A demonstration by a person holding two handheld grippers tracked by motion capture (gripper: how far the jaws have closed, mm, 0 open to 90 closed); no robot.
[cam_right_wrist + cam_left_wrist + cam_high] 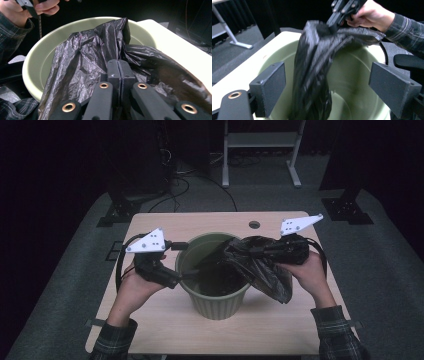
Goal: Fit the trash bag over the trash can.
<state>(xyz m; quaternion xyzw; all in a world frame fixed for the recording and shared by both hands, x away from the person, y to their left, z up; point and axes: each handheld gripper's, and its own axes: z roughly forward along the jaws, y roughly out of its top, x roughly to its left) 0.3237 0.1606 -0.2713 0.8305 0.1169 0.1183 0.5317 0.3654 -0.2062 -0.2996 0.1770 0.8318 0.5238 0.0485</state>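
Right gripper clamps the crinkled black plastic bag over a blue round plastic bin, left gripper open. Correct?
Wrong on colour: the round plastic bin is pale green, as the high view shows. The right gripper does clamp the crinkled black plastic bag, and the left gripper is open.

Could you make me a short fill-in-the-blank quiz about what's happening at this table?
1. The crinkled black plastic bag hangs partly inside a round pale ____ plastic bin.
2. The right gripper has its fingers ____ on the bag.
3. The left gripper has its fingers ____.
4. The bin stands on a light ____ table.

Missing words: green; shut; open; wooden
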